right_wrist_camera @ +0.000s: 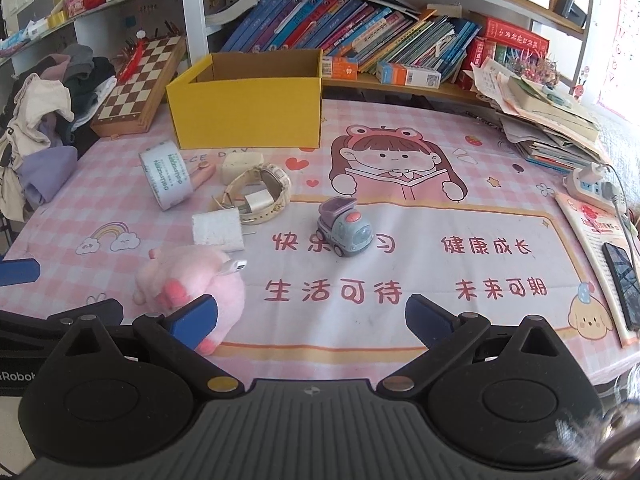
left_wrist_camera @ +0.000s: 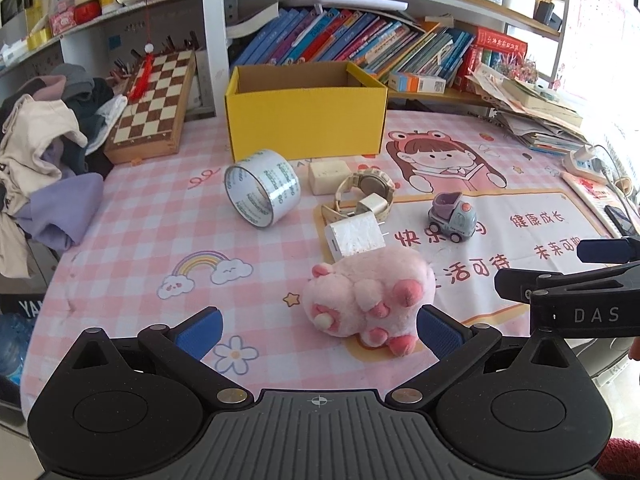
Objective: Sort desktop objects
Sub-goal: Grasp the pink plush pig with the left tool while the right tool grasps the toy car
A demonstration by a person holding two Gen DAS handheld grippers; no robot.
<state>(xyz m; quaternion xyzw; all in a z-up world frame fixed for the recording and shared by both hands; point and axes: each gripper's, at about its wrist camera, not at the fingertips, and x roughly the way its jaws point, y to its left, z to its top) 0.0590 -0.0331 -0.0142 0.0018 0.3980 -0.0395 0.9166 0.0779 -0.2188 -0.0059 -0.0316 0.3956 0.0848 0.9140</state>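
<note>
A pink plush toy (left_wrist_camera: 366, 294) lies on the pink table mat, just ahead of my open, empty left gripper (left_wrist_camera: 318, 330); it also shows in the right wrist view (right_wrist_camera: 192, 284). Behind it lie a white charger (left_wrist_camera: 354, 236), a cream watch (left_wrist_camera: 366, 188), a white block (left_wrist_camera: 328, 176), a tape roll (left_wrist_camera: 262, 188) and a toy truck (left_wrist_camera: 452, 216). An open yellow box (left_wrist_camera: 306, 120) stands at the back. My right gripper (right_wrist_camera: 312, 316) is open and empty, with its left finger beside the plush and the toy truck (right_wrist_camera: 346, 228) ahead.
A chessboard case (left_wrist_camera: 154, 104) and a pile of clothes (left_wrist_camera: 44, 152) sit at the left. Stacked books and papers (right_wrist_camera: 548, 120), a power strip (right_wrist_camera: 592, 184) and a phone (right_wrist_camera: 622, 280) lie at the right. Bookshelves stand behind the table.
</note>
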